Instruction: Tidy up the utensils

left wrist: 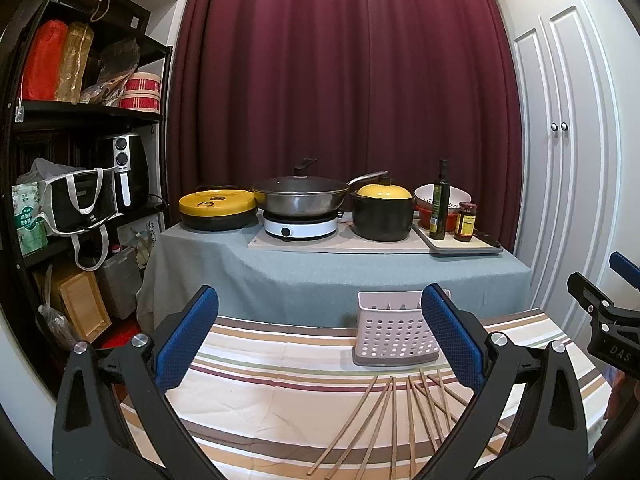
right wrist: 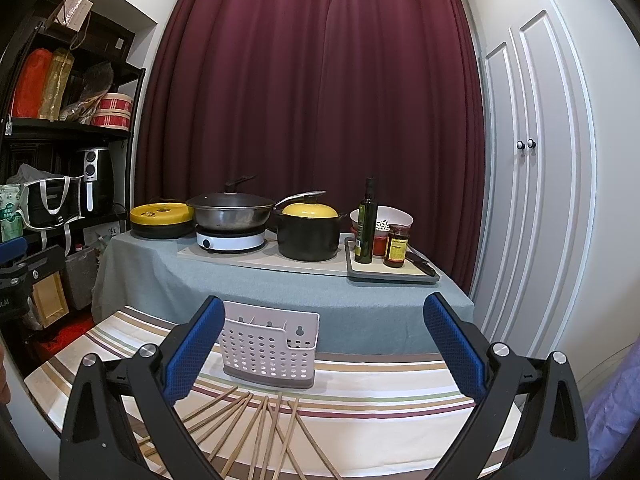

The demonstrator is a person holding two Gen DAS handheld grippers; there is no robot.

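Observation:
Several wooden chopsticks point(left wrist: 394, 420) point(right wrist: 256, 430) lie fanned out on the striped tablecloth point(left wrist: 260, 392) point(right wrist: 380, 396). Just behind them stands a white perforated utensil holder point(left wrist: 394, 332) point(right wrist: 270, 346), upright, its compartments holding nothing I can see. My left gripper point(left wrist: 320, 340) hovers open above the cloth, left of the chopsticks; its right finger covers the holder's right edge. My right gripper point(right wrist: 324, 348) is open too, raised over the chopsticks, with the holder showing between its fingers. The other gripper's body shows at each view's edge.
A grey-clothed table point(left wrist: 320, 280) behind carries a yellow-lidded griddle point(left wrist: 218, 204), a wok on an induction hob point(left wrist: 300, 200), a black pot with yellow lid point(left wrist: 382, 212), an oil bottle point(left wrist: 440, 204) and a jar point(left wrist: 466, 222). Black shelving point(left wrist: 80, 160) stands left, white cupboard doors point(left wrist: 568, 140) right.

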